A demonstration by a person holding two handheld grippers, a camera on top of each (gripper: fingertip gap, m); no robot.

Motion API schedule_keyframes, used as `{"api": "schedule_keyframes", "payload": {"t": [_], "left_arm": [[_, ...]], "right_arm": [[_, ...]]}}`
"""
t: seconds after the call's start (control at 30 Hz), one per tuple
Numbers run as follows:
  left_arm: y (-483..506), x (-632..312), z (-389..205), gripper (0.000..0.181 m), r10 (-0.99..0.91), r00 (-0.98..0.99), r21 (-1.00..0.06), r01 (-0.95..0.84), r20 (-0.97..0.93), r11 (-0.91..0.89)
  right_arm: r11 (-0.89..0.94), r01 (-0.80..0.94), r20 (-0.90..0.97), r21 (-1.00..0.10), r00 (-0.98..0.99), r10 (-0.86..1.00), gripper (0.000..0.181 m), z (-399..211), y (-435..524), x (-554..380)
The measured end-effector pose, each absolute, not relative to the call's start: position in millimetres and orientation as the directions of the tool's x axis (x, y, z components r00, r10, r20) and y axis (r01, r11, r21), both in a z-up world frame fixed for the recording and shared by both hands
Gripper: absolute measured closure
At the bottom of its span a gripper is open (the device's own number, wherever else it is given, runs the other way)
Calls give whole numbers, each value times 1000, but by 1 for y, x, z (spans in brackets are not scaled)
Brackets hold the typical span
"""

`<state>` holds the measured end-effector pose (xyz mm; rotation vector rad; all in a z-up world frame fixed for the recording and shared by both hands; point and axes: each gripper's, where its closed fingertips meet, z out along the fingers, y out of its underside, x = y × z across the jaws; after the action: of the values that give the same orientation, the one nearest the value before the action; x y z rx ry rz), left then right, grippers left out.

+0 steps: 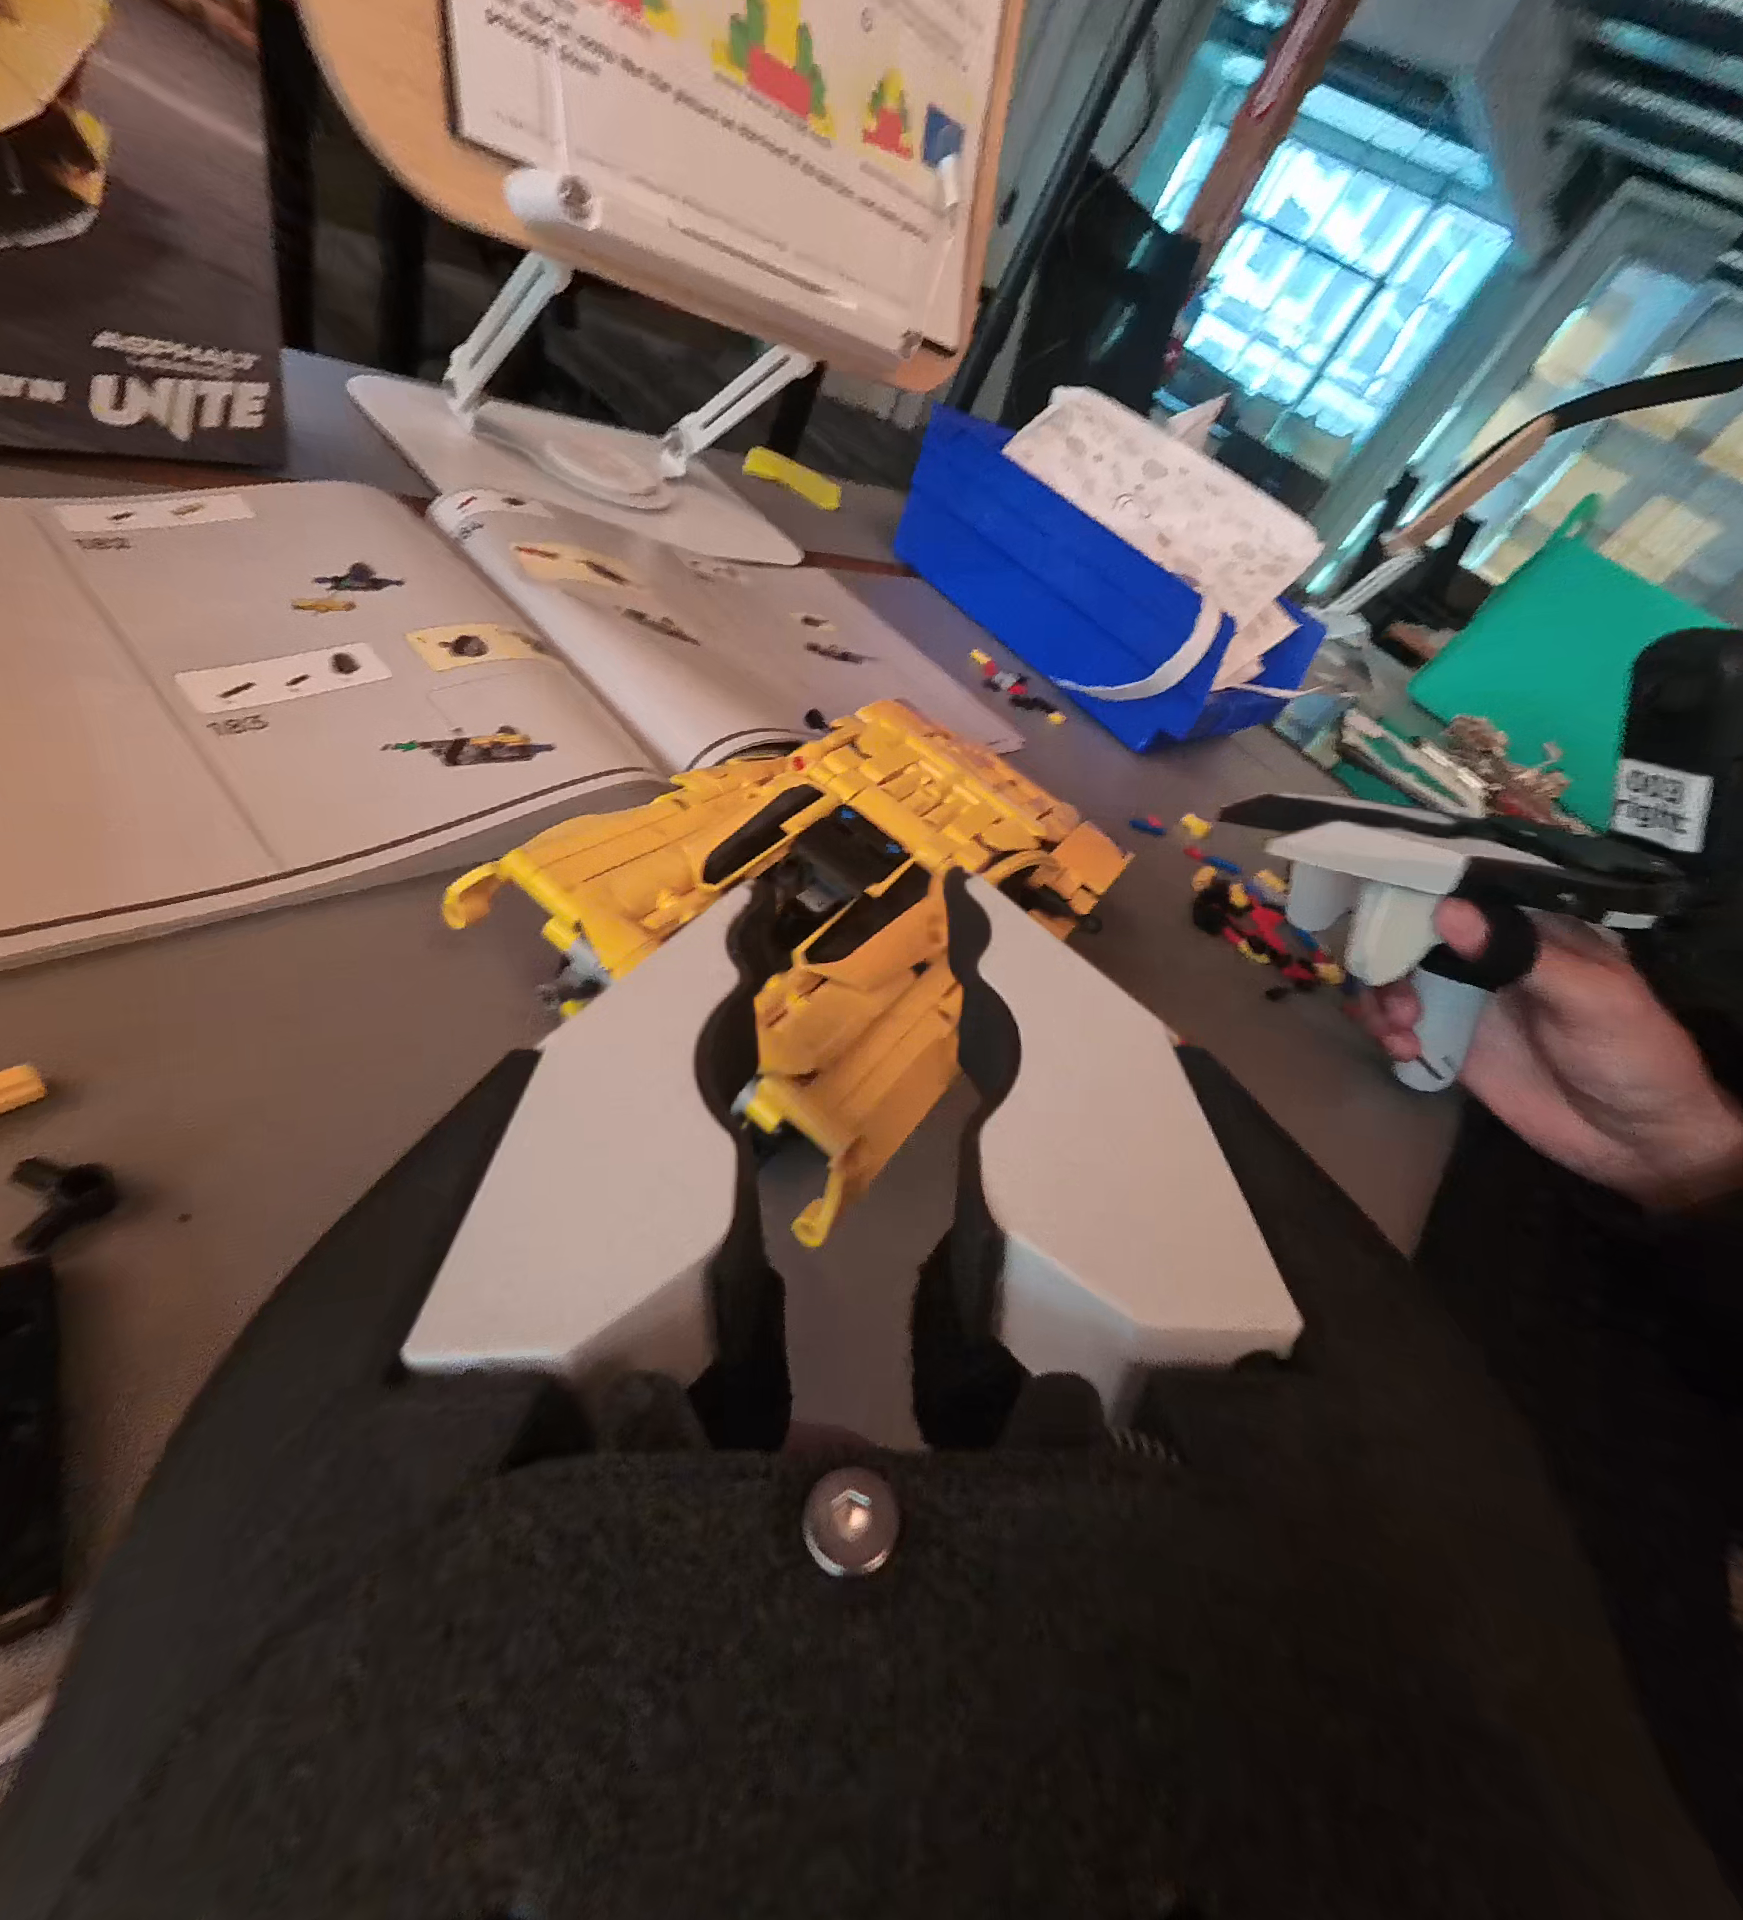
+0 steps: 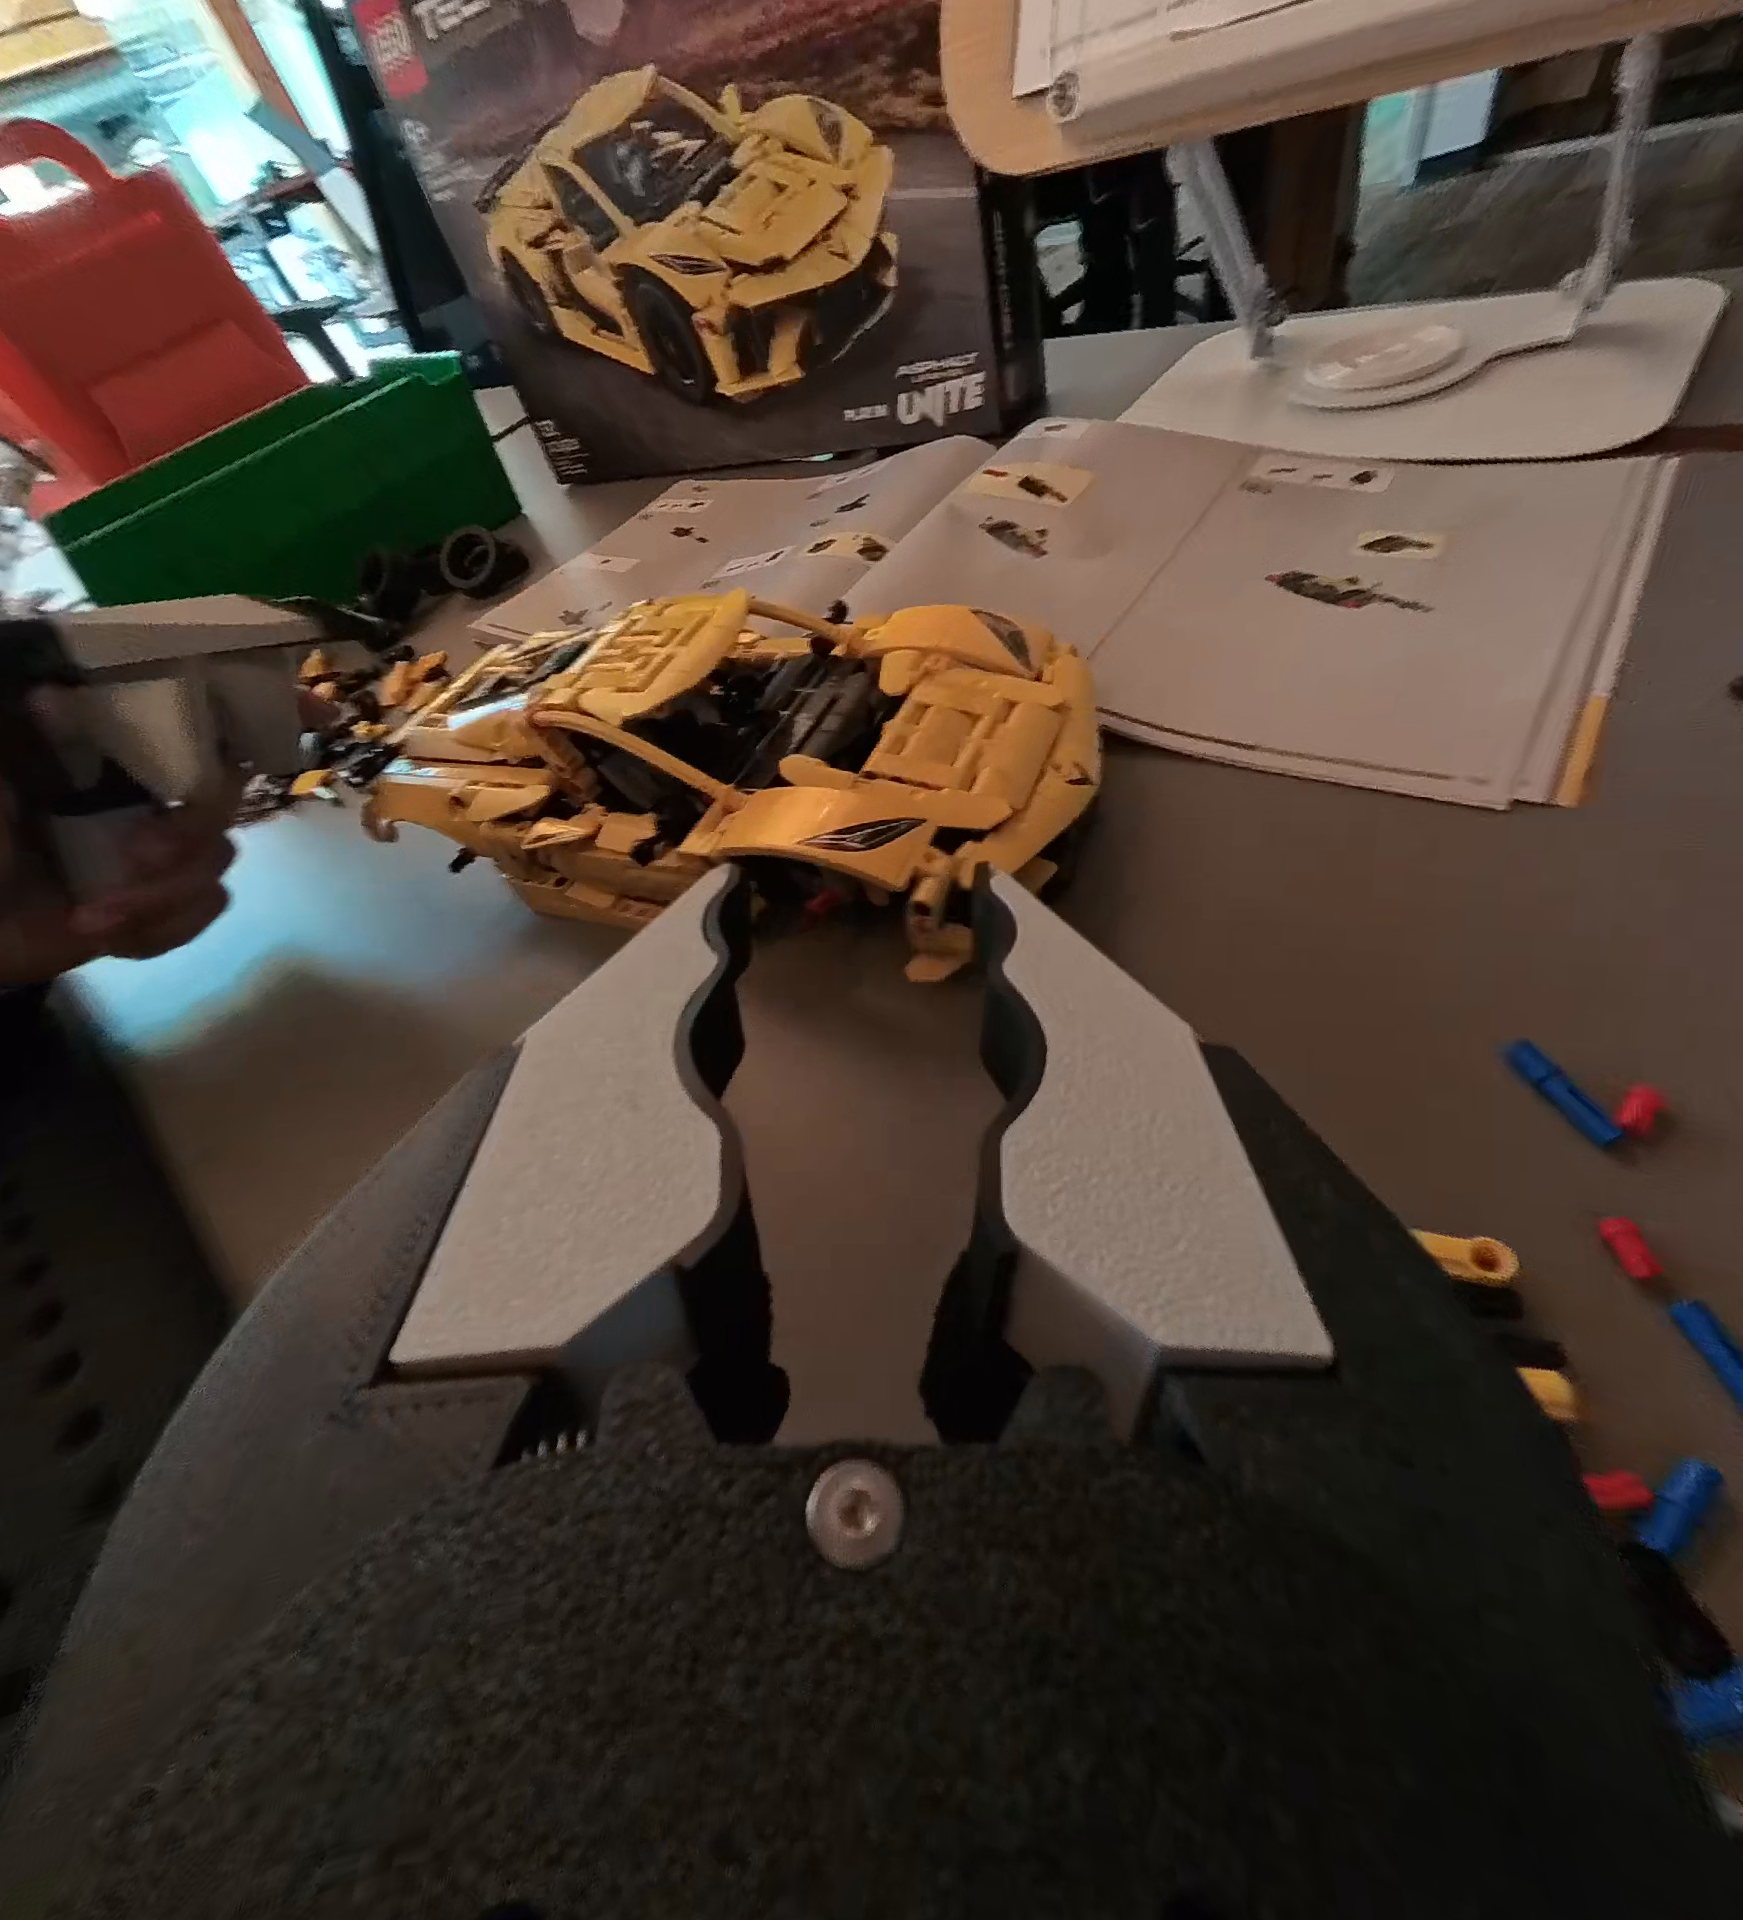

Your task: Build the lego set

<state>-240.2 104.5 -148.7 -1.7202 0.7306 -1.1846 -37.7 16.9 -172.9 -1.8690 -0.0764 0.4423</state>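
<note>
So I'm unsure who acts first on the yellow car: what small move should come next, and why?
Probably close the left gripper gently on the yellow car. Its open fingers seem to straddle the car's near end, though contact is unclear, while the right gripper is open, empty, and just short of the car's side. Loose pieces lie on the table, so steadying the model first seems sensible.

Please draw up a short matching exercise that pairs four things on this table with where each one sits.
Things:
1. yellow brick-built car
2. open instruction booklet
3. green plastic bin
4. blue and red loose pins

Places:
A. far left, beside the set's box
B. right of the right gripper
C. table centre, before both grippers
D. flat behind the car

Pairs: 1-C, 2-D, 3-A, 4-B
</note>
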Motion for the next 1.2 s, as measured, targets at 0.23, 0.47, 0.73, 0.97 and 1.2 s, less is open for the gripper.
{"api": "schedule_keyframes", "payload": {"t": [0.23,0.47,0.73,0.97,1.2], "left_arm": [[90,-233,-166,147,-887,375,-924,-161,268,-347],[99,-237,-157,148,-870,393,-924,-109,299,-367],[102,-238,-161,148,-859,417,-918,-125,297,-377],[101,-239,-167,148,-848,420,-898,-146,323,-414],[43,-253,-163,145,-860,285,-806,-314,424,-502]], "right_arm": [[-306,-120,-171,-944,974,147,131,-171,18,-13],[-280,-147,-179,-949,979,94,131,-168,12,-2],[-275,-132,-170,-952,978,118,132,-167,12,-8],[-283,-165,-213,-945,966,148,136,-167,12,-13],[-287,-152,-200,-946,969,148,138,-167,14,-12]]}}
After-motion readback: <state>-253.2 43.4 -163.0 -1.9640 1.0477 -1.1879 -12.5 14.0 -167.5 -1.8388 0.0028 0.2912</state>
